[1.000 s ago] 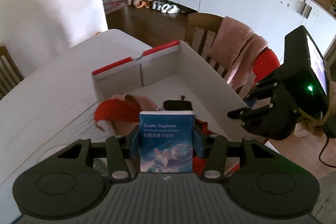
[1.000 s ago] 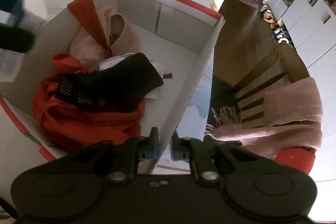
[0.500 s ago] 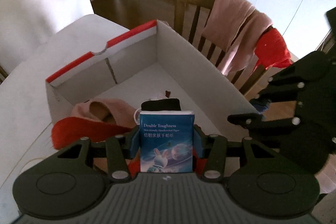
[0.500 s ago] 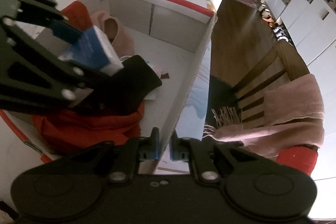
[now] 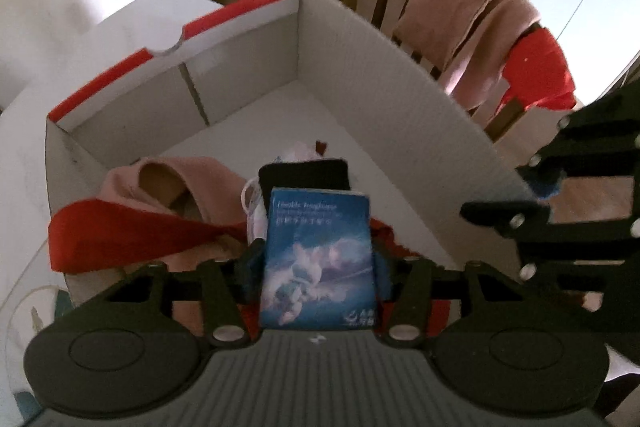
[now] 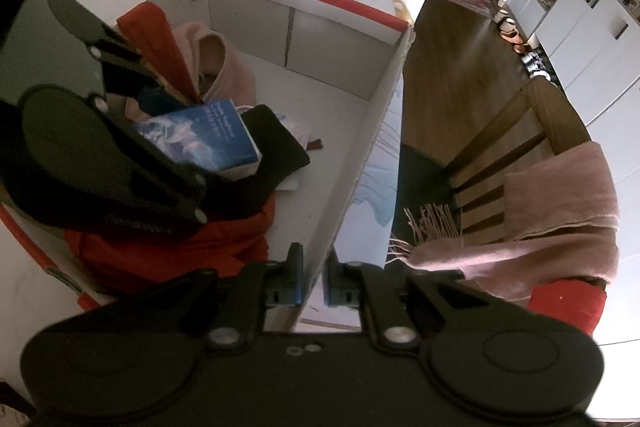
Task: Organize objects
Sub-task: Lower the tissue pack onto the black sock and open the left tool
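Note:
My left gripper (image 5: 318, 267) is shut on a blue tissue pack (image 5: 320, 259) and holds it inside the white cardboard box (image 5: 384, 67), above the clothes. The pack also shows in the right wrist view (image 6: 204, 137). The box, with its red rim (image 6: 352, 5), holds a red garment (image 5: 120, 239), a pink cloth (image 5: 168, 183) and a black cloth (image 6: 276, 151). My right gripper (image 6: 314, 281) is shut on the box's near side wall (image 6: 360, 163).
The box stands on a white table (image 5: 132, 15). A wooden chair (image 6: 508, 147) draped with a pink scarf (image 6: 560, 219) and a red cloth (image 5: 540, 67) stands beside the table. White cabinets and shoes are farther back.
My left gripper has carried the tissue pack forward and down into the box, over the clothes. My right gripper has kept its hold on the box wall.

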